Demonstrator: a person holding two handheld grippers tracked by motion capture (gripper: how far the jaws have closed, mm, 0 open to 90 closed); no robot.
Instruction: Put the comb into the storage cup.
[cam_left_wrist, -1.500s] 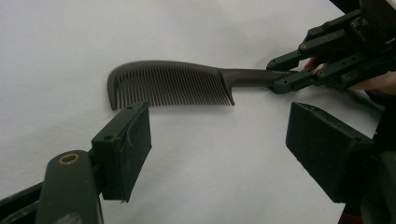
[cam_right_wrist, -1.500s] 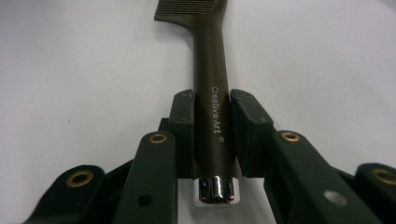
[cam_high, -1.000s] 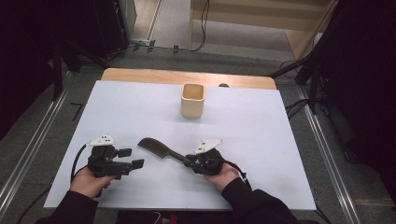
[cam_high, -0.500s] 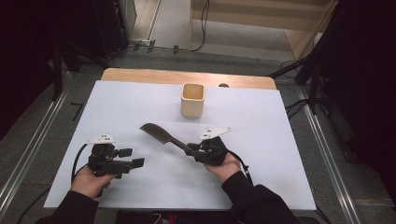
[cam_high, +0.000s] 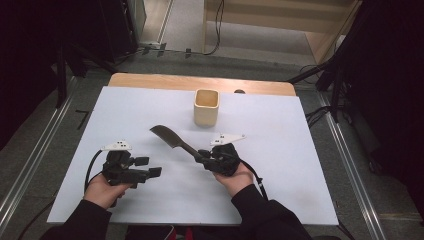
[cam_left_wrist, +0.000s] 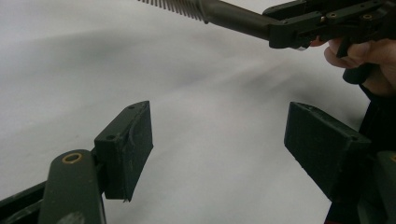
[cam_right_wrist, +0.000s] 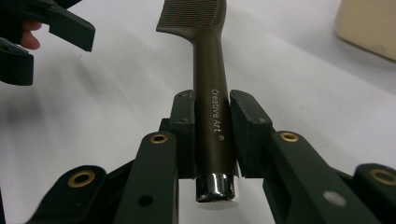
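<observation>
High view: one comb (cam_high: 170, 139), one cup (cam_high: 206, 107), two grippers.

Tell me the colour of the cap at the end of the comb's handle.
Shiny silver metal cap on the dark brown comb, clearest in the right gripper view.

Dark brown comb (cam_high: 171, 138) with "Creative Art" handle, lifted off the table, teeth end pointing away.

The dark brown matt plastic comb (cam_right_wrist: 208, 88) has a smooth handle with white printed lettering and a shiny metal end cap. The black hand-held gripper (cam_right_wrist: 210, 135) pads look matt and slightly scuffed. The white desk (cam_high: 300, 150) surface looks smooth and matt, its far edge bare wood.
</observation>
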